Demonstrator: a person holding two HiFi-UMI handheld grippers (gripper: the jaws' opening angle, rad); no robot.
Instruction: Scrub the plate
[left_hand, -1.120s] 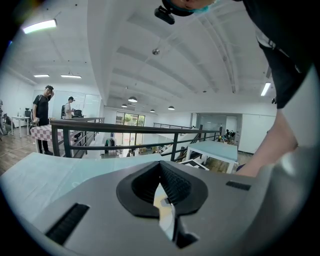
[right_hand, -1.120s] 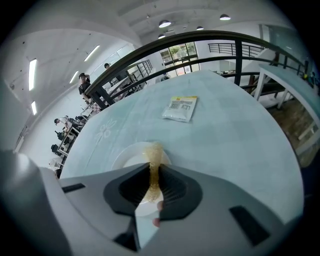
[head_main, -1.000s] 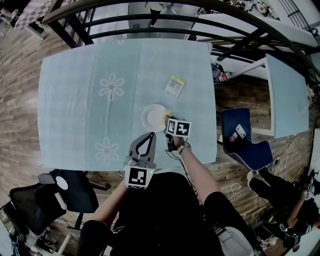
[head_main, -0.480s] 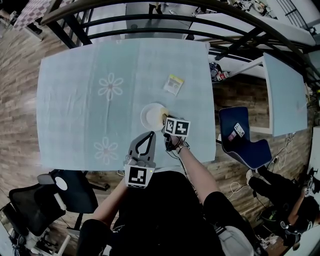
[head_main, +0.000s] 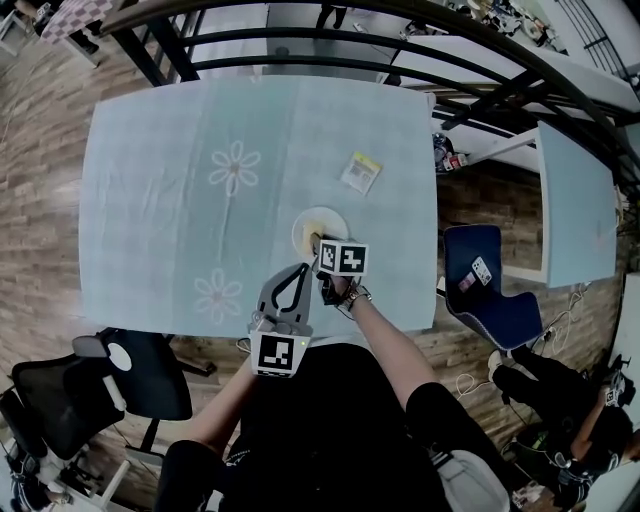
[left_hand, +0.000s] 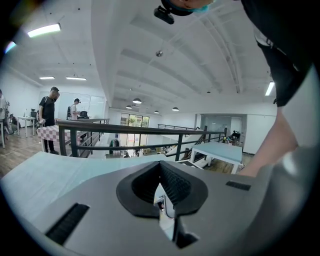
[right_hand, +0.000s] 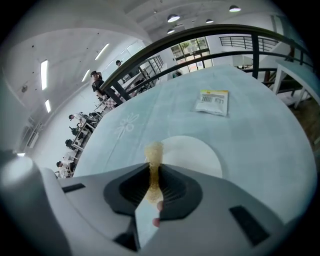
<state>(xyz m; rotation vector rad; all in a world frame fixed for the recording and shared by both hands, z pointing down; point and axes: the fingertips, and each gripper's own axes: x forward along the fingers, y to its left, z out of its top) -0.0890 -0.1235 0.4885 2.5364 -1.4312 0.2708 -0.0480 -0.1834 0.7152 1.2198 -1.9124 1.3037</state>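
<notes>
A white plate lies on the light blue tablecloth near the table's front edge. My right gripper hangs over the plate's near rim, shut on a yellow sponge. In the right gripper view the sponge sticks out between the jaws of the right gripper and its tip is at the left edge of the plate. My left gripper is held just in front of the plate, left of the right one. The left gripper is shut with nothing in it and points level across the table.
A small yellow-and-white packet lies on the cloth beyond the plate, also seen as the packet. A black railing runs behind the table. A blue chair stands right, a black chair front left, another table far right.
My right gripper has moved left and a little forward with the sponge, from the plate's right rim to over its near side. The left gripper has kept its place.
</notes>
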